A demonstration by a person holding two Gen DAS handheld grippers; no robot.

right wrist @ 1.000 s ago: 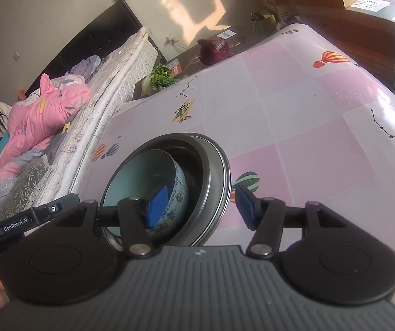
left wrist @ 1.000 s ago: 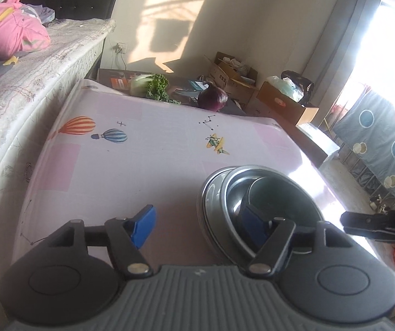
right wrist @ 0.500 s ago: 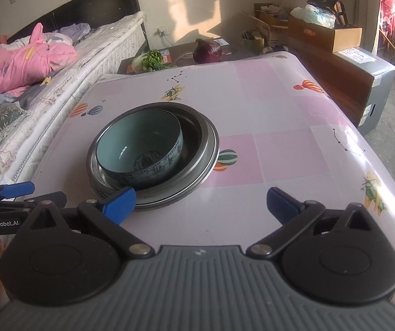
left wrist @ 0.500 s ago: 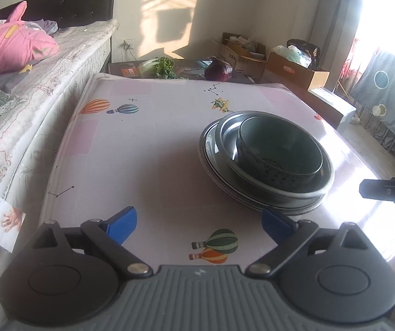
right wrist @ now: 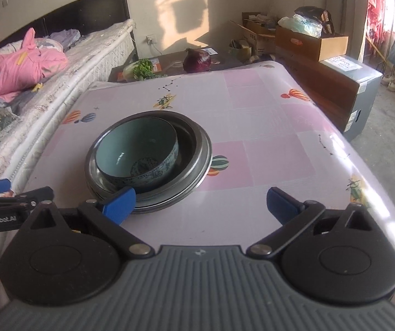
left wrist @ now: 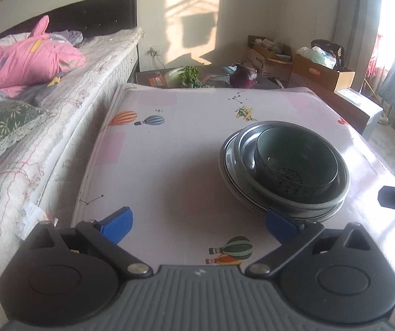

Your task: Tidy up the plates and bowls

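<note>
A pale-blue patterned ceramic bowl [right wrist: 138, 153] nests in stacked grey metal plates [right wrist: 197, 149], consolidated for tidiness; left claw [left wrist: 198, 222] and right claw [right wrist: 201, 201], just opened wide and empty, flank the stack.

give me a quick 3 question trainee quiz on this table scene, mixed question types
1. True or false: the ceramic bowl sits inside the stacked metal plates.
2. Multiple choice: the left gripper and the right gripper are: A) both open and empty, B) both shut on the bowl, C) one open, one shut.
3. Fill in: past the far edge of the table, beside the greens, lies a red ____.

Key: 1 true; 2 A; 3 onion.
</note>
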